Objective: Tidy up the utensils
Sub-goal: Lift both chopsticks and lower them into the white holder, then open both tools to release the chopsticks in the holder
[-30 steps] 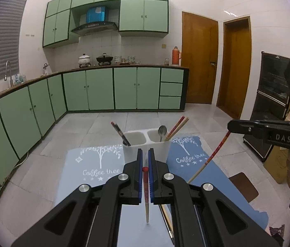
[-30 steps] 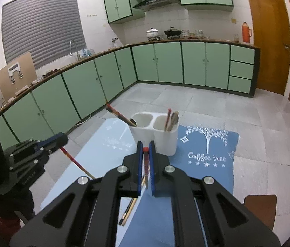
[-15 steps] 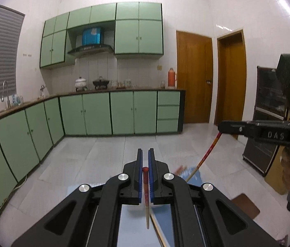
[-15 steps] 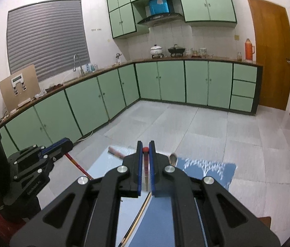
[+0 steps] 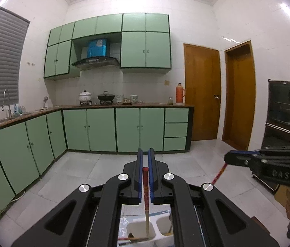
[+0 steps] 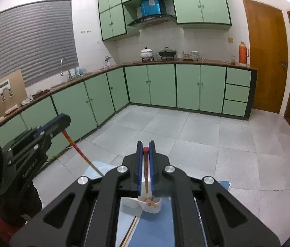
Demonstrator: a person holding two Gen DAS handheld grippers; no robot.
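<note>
Risen and carried forward since a second ago: both grippers, now poised over the white holder (image 5: 145, 233) instead of behind it. Left gripper (image 5: 145, 164) clenched on a red-topped chopstick (image 5: 146, 195), tip hanging into the near compartment; right gripper (image 6: 145, 154) clenched on another chopstick (image 6: 145, 168) above the holder's other compartment. Step in hand: placing chopsticks. Next, probably: lower, then release.

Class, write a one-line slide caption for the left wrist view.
Left gripper shut on a red-topped chopstick above the white utensil holder, green kitchen cabinets beyond.
</note>
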